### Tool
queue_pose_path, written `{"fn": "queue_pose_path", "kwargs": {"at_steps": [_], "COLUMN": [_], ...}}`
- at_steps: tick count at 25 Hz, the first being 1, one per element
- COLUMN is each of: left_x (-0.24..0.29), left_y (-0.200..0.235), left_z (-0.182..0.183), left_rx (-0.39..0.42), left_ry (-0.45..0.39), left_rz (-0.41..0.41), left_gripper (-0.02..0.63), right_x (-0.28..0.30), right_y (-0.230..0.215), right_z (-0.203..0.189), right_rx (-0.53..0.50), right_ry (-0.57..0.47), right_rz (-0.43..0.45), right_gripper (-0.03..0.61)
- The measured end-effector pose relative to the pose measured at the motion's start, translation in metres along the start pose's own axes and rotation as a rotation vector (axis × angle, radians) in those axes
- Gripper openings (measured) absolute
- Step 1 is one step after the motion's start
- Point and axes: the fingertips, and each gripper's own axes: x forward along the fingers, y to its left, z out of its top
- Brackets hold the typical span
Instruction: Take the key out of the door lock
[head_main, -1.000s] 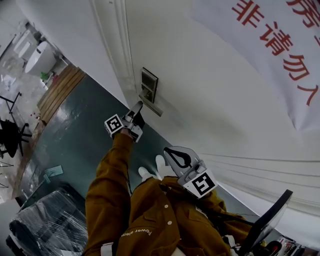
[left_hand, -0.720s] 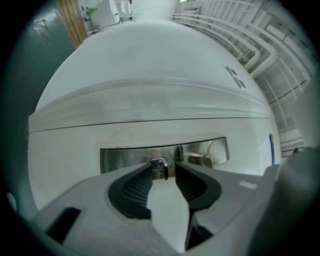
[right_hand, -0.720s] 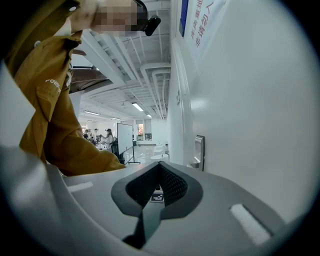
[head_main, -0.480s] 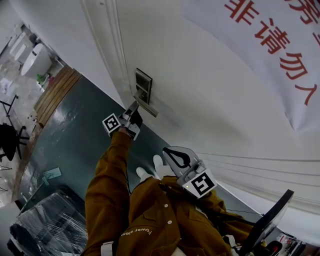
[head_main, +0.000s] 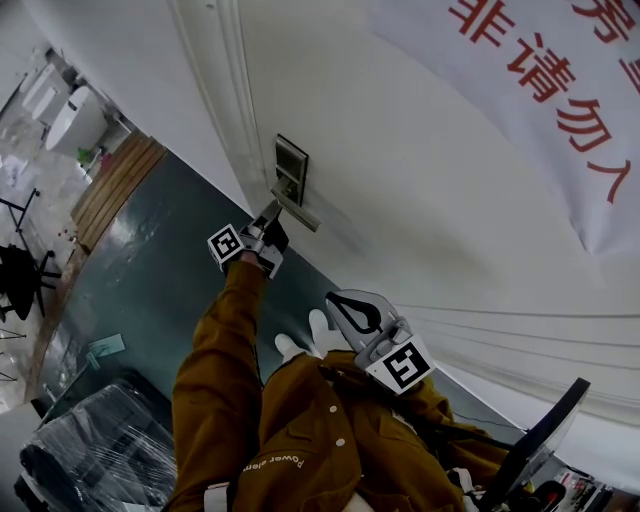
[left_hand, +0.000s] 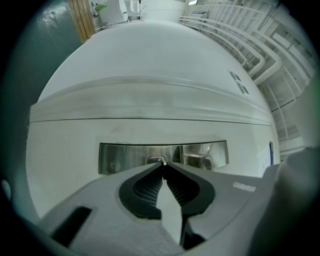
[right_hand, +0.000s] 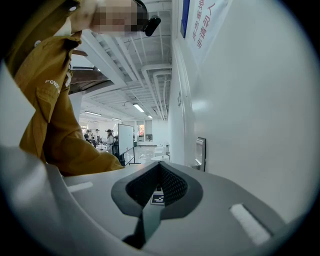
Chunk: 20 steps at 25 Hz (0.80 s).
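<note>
1. Key (left_hand: 157, 160): it sits in the metal lock plate (left_hand: 120, 157) on the white door (left_hand: 150, 75), just beside the handle (left_hand: 200, 160). Only its small rounded head shows.
2. The left gripper (left_hand: 162, 167) is right at the lock. Its jaws are closing, and their tips meet on the head of the key, with the key pinched between them as far as the view shows.
3. The right gripper (right_hand: 159, 169) is held near the person's chest, well apart from the lock. Its jaws are together with nothing between them.
4. Progress: the reach looks done and the grip is being made. The key is not yet out, so the pull straight away from the door is what is left, I judge.
5. Count: one key, one lock plate, one handle, one door, two grippers.
</note>
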Motion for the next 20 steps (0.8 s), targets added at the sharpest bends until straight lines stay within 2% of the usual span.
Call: {"fn": "queue_pose_path", "kwargs": {"at_steps": [11, 15, 18, 20], "left_x": [-0.028, -0.054, -0.075, -0.096], "left_y": [-0.001, -0.019, -0.039, -0.046], "left_z": [-0.004, -0.021, -0.042, -0.05], "left_rx": [0.035, 0.077, 0.154, 0.315], "left_ry": [0.003, 0.029, 0.042, 0.046], "left_rz": [0.016, 0.004, 0.031, 0.113], "left_gripper": [0.02, 0.02, 0.02, 0.021], "right_x": [0.002, 0.005, 0.011, 0.014], "right_y": [0.013, 0.018, 0.02, 0.02], "right_z": [-0.002, -0.003, -0.001, 0.0], "right_rx": [0.004, 0.01, 0.016, 0.019], "right_ry": [-0.001, 0.0, -0.012, -0.018], "right_rz": [0.029, 0.047, 0.063, 0.078], "right_gripper": [0.006, 0.006, 0.006, 0.006]}}
